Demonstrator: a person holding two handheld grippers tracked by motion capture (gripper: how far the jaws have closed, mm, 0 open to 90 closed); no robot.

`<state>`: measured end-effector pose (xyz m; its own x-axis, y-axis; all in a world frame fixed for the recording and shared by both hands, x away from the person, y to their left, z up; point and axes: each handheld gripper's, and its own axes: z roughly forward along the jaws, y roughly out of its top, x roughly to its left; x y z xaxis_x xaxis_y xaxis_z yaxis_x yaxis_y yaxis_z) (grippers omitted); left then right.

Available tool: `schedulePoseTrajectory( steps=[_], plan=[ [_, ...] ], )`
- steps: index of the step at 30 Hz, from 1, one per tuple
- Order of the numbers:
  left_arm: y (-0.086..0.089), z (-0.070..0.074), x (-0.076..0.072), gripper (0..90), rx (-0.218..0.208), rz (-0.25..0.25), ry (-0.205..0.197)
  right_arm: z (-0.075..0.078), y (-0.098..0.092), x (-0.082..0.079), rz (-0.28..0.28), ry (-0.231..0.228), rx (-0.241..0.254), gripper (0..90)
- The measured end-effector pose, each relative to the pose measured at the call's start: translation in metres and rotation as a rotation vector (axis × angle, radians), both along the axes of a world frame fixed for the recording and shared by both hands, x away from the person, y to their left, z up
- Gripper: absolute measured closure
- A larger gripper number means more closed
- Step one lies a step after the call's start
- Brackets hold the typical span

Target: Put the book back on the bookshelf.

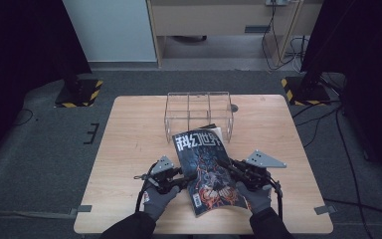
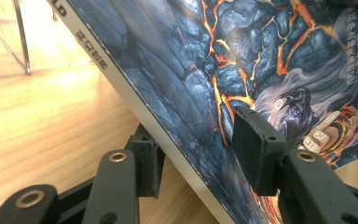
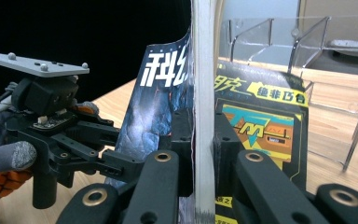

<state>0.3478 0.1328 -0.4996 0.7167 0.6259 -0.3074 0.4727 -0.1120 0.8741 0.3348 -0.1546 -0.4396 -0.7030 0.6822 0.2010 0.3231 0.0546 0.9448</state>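
Holding magazine [image 1: 206, 172] off table [image 1: 129, 149]: right gripper [image 3: 204, 140] clamped on right edge; left gripper [image 2: 200, 154] straddling spine, pads not yet pressing. Clear rack [image 1: 199, 112] beyond, far side; magazine not yet slotted in.

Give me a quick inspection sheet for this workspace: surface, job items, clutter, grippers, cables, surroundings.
Surface: light wooden table, bare around the work.
Job's things: magazine held raised and tilted off the table; a second magazine behind it; clear acrylic rack beyond.
Clutter: nothing seen.
Grippers: right gripper clamped on the magazine's edge; left gripper fingers straddle its spine, pads not clearly pressing.
Cables: gripper leads by the wrists; loose cables on the floor at right.
Surroundings: grey carpet, striped stand bases, dark curtains.
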Motion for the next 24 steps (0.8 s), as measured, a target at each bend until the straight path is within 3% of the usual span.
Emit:
schedulePoseTrajectory(
  steps=[5,10,13,16,20,24],
  plan=[
    [-0.001,0.0,0.001,51.0,-0.036,-0.004,0.022,0.0,-0.001,-0.001,0.005,-0.01,0.002,82.9],
    [0.003,0.009,0.002,51.9,-0.057,-0.003,-0.004,0.002,-0.002,-0.001,0.011,-0.017,0.026,82.9],
    [0.005,0.017,0.001,56.6,-0.059,0.001,-0.035,0.005,-0.003,-0.002,0.023,-0.025,0.046,82.9],
    [0.005,0.023,-0.002,60.7,-0.042,-0.006,-0.055,0.007,0.0,-0.004,0.034,-0.042,0.03,82.9],
    [0.004,0.022,-0.003,65.9,-0.036,-0.019,-0.039,0.003,0.001,-0.003,0.019,-0.039,0.01,82.8],
    [0.003,0.026,-0.005,69.3,-0.029,-0.028,-0.049,0.001,-0.002,-0.001,0.01,-0.03,0.004,82.8]
  ],
)
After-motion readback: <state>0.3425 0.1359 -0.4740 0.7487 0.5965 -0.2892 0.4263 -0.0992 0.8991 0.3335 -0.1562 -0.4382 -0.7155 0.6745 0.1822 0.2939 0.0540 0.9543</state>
